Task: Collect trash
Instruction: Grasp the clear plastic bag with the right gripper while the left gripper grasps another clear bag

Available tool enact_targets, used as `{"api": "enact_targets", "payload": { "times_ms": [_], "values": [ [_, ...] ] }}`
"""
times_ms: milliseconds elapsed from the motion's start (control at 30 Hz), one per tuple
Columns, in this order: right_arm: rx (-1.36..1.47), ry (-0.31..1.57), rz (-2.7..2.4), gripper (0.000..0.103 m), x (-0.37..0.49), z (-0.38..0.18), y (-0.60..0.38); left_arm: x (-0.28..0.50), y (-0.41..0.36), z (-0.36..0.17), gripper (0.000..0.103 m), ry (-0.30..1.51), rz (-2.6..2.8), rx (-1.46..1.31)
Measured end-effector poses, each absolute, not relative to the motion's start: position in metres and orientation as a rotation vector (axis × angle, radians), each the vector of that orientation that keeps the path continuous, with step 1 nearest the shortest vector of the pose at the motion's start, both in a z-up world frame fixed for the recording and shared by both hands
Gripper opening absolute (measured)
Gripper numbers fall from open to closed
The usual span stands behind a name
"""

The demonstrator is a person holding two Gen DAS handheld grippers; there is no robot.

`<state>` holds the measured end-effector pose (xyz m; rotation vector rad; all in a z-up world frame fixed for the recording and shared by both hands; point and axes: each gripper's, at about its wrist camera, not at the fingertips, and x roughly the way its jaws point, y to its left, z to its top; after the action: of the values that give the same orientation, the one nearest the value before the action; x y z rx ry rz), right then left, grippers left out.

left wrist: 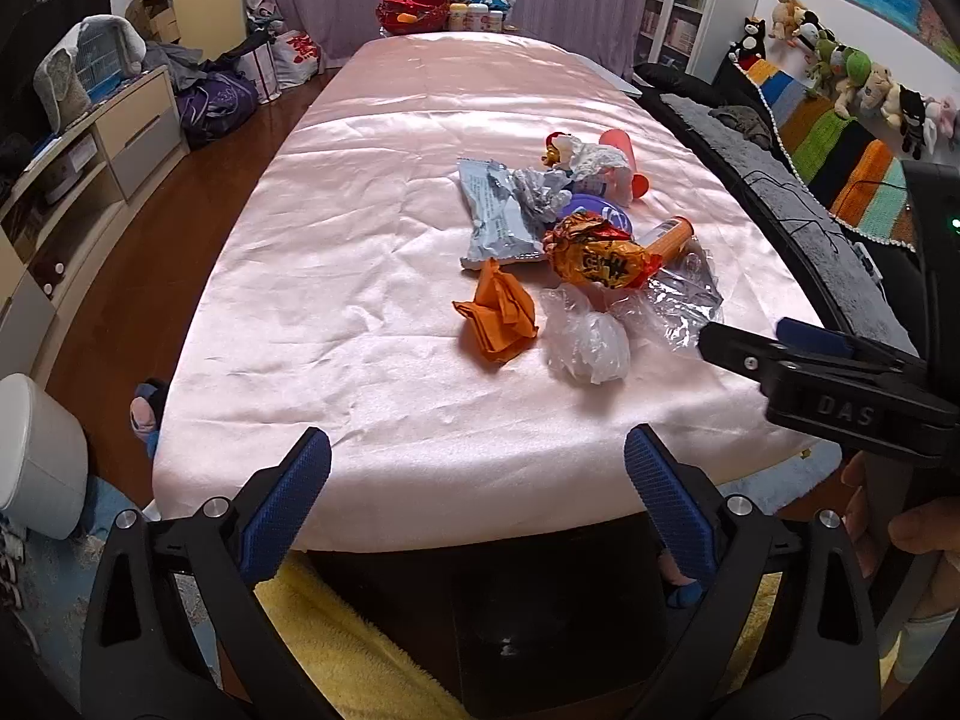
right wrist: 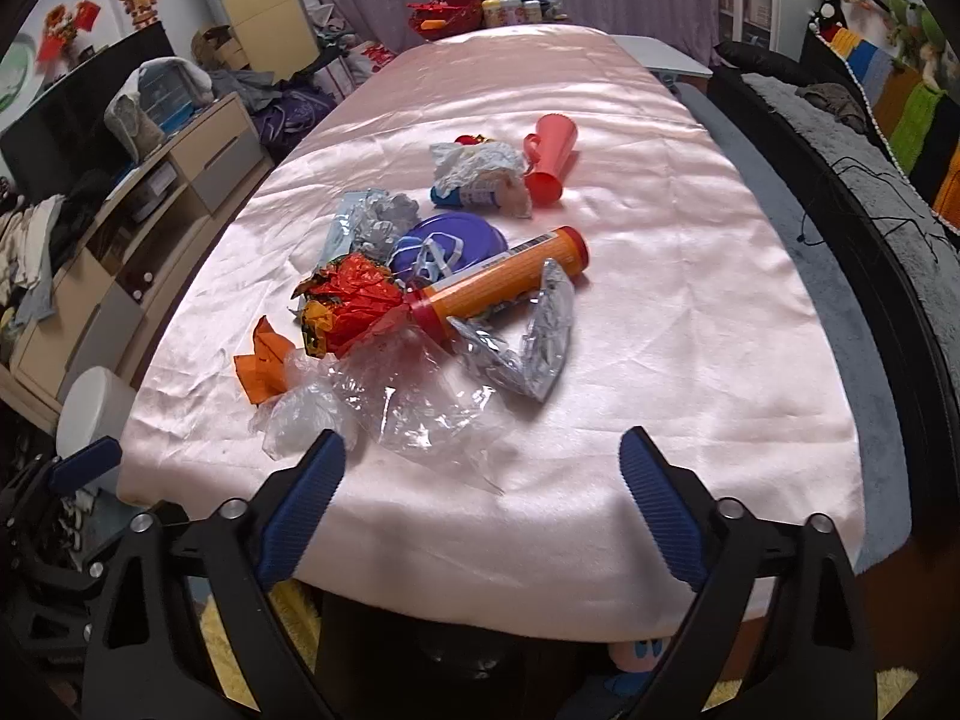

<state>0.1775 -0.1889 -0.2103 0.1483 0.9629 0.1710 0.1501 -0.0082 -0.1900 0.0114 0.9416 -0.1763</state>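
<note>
Trash lies in one loose heap on the pink-covered table (left wrist: 372, 252), right of centre and toward our near end, and as far as we can judge none of it has been collected yet: every piece rests on the cloth and neither tool carries anything.

Largest first: the pale blue foil packet (left wrist: 501, 222) lies flat on the left of the heap. The orange tube with red caps (right wrist: 498, 279) lies slanting across the middle, partly over a crumpled silver wrapper (right wrist: 534, 348). A red plastic cup (right wrist: 549, 159) lies on its side at the far end, touching a wad of white tissue (right wrist: 480, 165). A purple lid (right wrist: 450, 243) sits between the tissue and the tube. The red-and-orange foil wrapper (left wrist: 600, 258) is bunched at the tube's near end. Clear plastic film (right wrist: 414, 402) spreads nearest us, with a balled clear bag (left wrist: 591, 345) just beside it, and a folded orange scrap (left wrist: 498, 315) is on the heap's near-left edge.

Our left gripper (left wrist: 477, 498) hangs over the near table edge with its jaws spread wide and nothing between them. Our right gripper (right wrist: 483, 498) is likewise wide and empty, its left fingertip (right wrist: 327, 459) just beside the clear film.

We see a white bin (left wrist: 36, 456) on the floor at the near left, which we take for the likely destination. The whole job remains.
</note>
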Motion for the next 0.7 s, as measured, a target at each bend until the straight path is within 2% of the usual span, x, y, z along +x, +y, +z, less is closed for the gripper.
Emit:
{"api": "enact_targets", "payload": {
  "times_ms": [67, 200, 267, 333, 367, 433, 700],
  "values": [
    [0.157, 0.987, 0.182, 0.076, 0.187, -0.217, -0.186, 0.155, -0.016, -0.193, 0.086, 0.949, -0.2, 0.013],
    [0.172, 1.011, 0.18, 0.068, 0.2, -0.228, -0.192, 0.166, -0.03, -0.197, 0.08, 0.962, -0.243, 0.014],
    [0.167, 1.013, 0.199, 0.055, 0.203, -0.229, -0.192, 0.174, -0.036, -0.199, 0.074, 0.969, -0.257, 0.015],
    [0.141, 1.01, 0.205, 0.047, 0.206, -0.229, -0.192, 0.182, -0.042, -0.203, 0.068, 0.981, -0.269, 0.011],
    [0.132, 1.004, 0.212, 0.046, 0.207, -0.229, -0.192, 0.185, -0.043, -0.205, 0.061, 0.989, -0.276, 0.003],
    [0.132, 1.002, 0.227, 0.045, 0.209, -0.228, -0.195, 0.192, -0.045, -0.208, 0.055, 1.0, -0.294, -0.03],
    [0.127, 0.997, 0.238, 0.042, 0.205, -0.227, -0.209, 0.212, -0.062, -0.216, 0.055, 1.011, -0.333, -0.047]
  ]
}}
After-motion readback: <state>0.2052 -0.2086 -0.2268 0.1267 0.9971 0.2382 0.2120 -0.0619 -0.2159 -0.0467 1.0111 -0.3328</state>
